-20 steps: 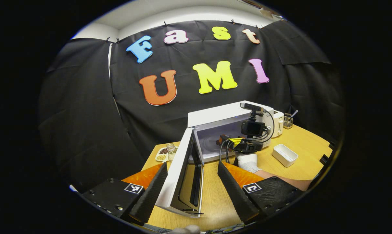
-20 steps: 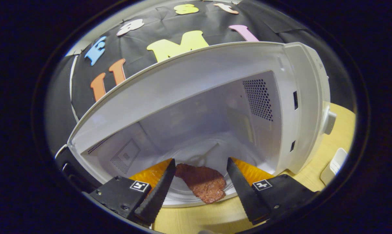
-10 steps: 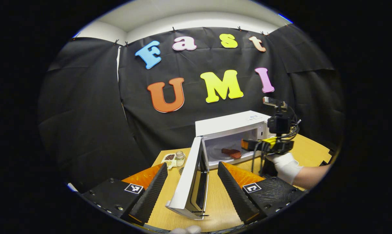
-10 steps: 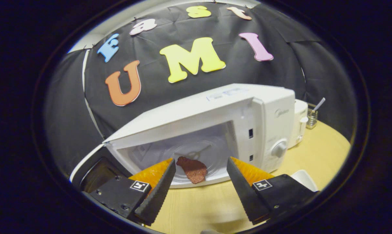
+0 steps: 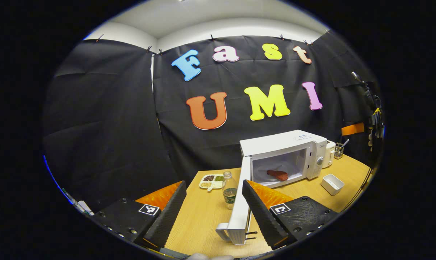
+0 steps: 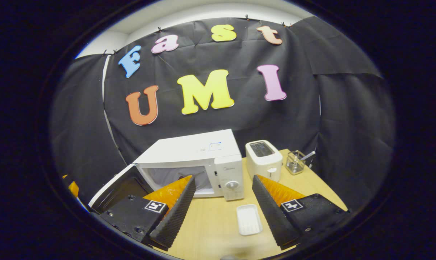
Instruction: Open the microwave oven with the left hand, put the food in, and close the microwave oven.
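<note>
With the food (image 5: pixel 277 175) inside, I set my spread, empty left claw (image 5: pixel 214 206) against the door (image 5: pixel 239 206) just ahead and push it shut.

Left gripper view: microwave door (image 5: pixel 239 202) seen edge-on; its inner face hidden; lower corner overlapped by own right finger (image 5: pixel 261 213). Food (image 5: pixel 277 174) small, kind not discernible. Divided plate (image 5: pixel 211 181) contents too small to identify. Bottle (image 5: pixel 229 190) label unreadable

Right gripper view: microwave (image 6: pixel 199 162) cavity partly covered by own left finger (image 6: pixel 174 209); interior contents hidden. Door (image 6: pixel 118 187) cut off behind that finger's mount. Wire holder (image 6: pixel 294 162) contents too small to tell
</note>
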{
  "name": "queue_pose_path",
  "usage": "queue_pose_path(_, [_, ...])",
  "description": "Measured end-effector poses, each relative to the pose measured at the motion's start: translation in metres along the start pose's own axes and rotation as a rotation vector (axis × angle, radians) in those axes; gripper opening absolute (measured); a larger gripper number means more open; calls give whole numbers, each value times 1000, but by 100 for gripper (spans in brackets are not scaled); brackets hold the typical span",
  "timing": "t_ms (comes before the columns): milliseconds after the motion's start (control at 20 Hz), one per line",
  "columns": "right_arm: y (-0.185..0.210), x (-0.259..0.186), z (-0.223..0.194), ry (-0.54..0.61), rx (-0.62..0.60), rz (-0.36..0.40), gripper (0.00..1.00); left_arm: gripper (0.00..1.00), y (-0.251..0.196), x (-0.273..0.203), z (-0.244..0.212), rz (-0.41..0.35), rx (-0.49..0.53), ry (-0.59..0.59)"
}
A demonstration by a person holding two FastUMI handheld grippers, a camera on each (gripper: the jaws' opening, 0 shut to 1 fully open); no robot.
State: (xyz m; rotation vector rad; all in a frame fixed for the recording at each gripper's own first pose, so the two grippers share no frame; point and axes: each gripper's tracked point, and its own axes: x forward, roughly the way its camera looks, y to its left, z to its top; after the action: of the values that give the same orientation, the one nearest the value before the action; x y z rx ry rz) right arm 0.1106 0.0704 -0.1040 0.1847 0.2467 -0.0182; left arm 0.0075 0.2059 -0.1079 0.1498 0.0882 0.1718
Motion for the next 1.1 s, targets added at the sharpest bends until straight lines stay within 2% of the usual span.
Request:
queue_pose_path(50, [-13,-16,2,-3,-2,-16,100,95,2,-1,-3,4,-14,0])
queue_pose_path(100, [-24,-32,5,-7,-5,-31,90,95,3,0,-4,1,-28,-1])
queue_pose_path(150, [-35,-45,8,-11,-8,-48,100,100,5,0,-8,14,-33,8])
queue_pose_path(200, [-45,-57,12,-18,-12,-67,100,92,7,2,-11,18,-32,11])
queue_pose_path(300, [-59,-77,17,-27,-17,-91,100,90,8,3,-13,17,-27,6])
queue_pose_path(350, [-62,-84,19,-30,-17,-97,100,78,5,5,-14,4,-28,4])
queue_pose_path(450, [-65,-94,25,-45,-23,-100,100,45,9,9,-18,5,-39,0])
queue_pose_path(500, [-66,-97,26,-42,-29,-104,100,39,8,10,-24,4,-49,12])
queue_pose_path(550, [-66,-99,27,-42,-32,-101,90,33,6,13,-26,-17,-58,13])
queue_pose_path(600, [-64,-100,28,-43,-34,-99,100,23,10,16,-26,-3,-54,4])
queue_pose_path(650, [-63,-101,27,-37,-37,-92,100,0,15,22,-35,22,-46,10])
queue_pose_path(800, [-60,-103,22,-28,-28,-80,100,0,9,15,-51,-24,-66,26])
queue_pose_path(1100, [-61,-110,22,-13,-56,-81,100,0,13,30,-88,-23,-60,80])
